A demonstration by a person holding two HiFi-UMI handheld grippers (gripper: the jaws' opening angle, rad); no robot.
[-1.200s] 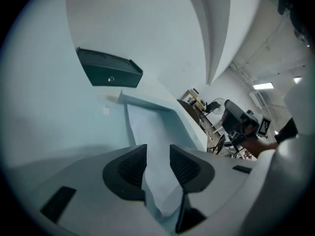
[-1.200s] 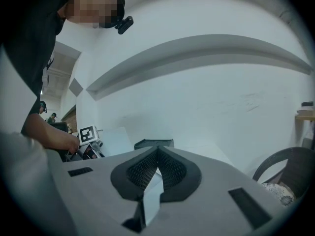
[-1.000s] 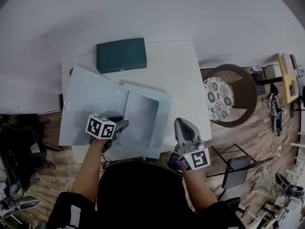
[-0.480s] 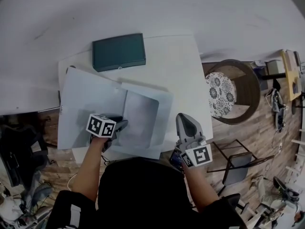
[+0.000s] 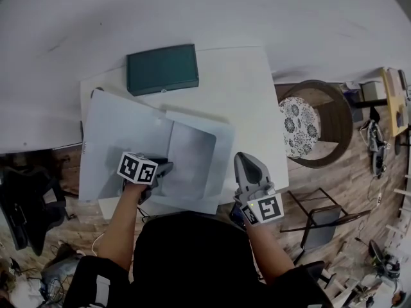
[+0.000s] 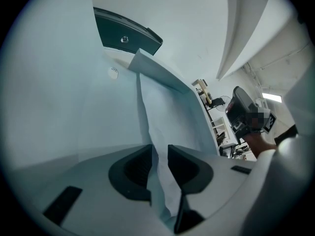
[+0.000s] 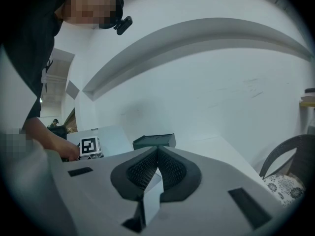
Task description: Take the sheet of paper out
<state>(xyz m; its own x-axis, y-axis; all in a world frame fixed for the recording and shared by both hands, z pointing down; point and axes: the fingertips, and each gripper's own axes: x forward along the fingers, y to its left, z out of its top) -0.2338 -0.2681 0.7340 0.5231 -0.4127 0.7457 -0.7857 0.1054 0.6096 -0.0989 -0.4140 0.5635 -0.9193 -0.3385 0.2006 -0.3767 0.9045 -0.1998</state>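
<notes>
A big pale blue folder lies open on the white table, and a greyish sheet of paper sits in its right half. My left gripper is at the folder's near edge. Its jaws have just been closing, and the sheet's edge runs up between them, with the pads still a little apart. My right gripper is at the folder's right side, shut on a pale paper edge, apparently the folder's flap.
A dark green box lies at the table's far side, beyond the folder. A round wicker chair with a patterned cushion stands right of the table. Cluttered wooden floor surrounds the table.
Both grippers stay where they were. Only the head view has shifted slightly.
</notes>
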